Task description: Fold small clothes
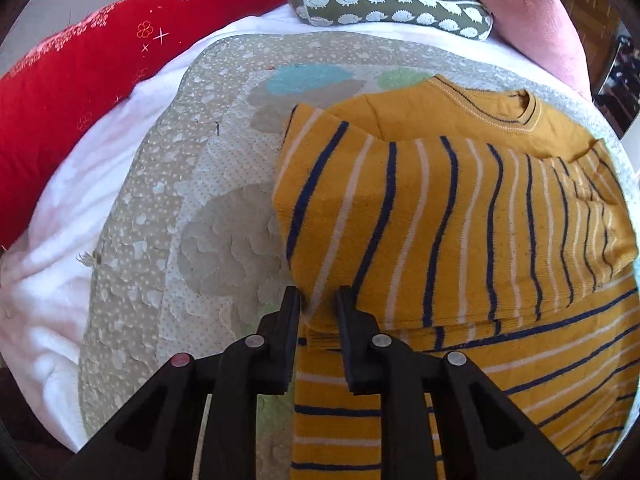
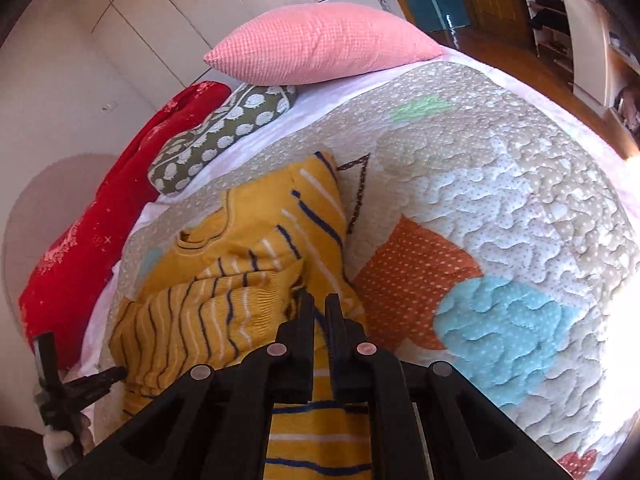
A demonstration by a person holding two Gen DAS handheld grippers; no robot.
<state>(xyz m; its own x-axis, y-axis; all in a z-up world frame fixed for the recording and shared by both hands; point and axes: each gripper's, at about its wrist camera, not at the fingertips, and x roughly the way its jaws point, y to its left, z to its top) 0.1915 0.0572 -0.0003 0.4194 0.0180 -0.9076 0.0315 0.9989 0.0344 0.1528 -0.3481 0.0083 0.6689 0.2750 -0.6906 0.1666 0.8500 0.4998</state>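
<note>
A small mustard-yellow sweater [image 1: 440, 208] with navy and white stripes lies on a quilted mat [image 1: 192, 200], its lower part folded up over the body toward the collar. My left gripper [image 1: 318, 298] is at the fold's near left corner with its jaws a little apart, and cloth lies between them. In the right wrist view the same sweater [image 2: 240, 272] lies bunched, and my right gripper [image 2: 319, 306] is closed on its striped cloth at the right edge. The left gripper [image 2: 72, 384] shows at the far left of that view.
A red blanket [image 1: 80, 92], a green patterned cushion [image 1: 384, 4] and a pink pillow [image 2: 320, 44] lie at the back of the bed. The quilted mat [image 2: 500, 208] spreads to the right. A wooden floor and shelves [image 2: 560, 20] lie beyond the bed.
</note>
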